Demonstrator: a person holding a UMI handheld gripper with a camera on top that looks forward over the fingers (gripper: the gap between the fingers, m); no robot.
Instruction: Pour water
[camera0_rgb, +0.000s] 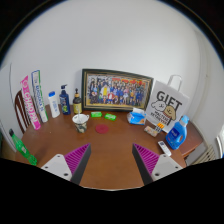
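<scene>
Two pink-padded fingers of my gripper (112, 163) stand spread apart with nothing between them above the wooden table (115, 148), while the small white cup (81, 122) sits well beyond them, near the framed photo (116, 91).

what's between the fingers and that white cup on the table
Nothing visible. The open gripper is held back over bare wooden table, and the white cup stands beyond the fingers, slightly toward the left one. The pink pieces lie beside the cup, off the straight path.
</scene>
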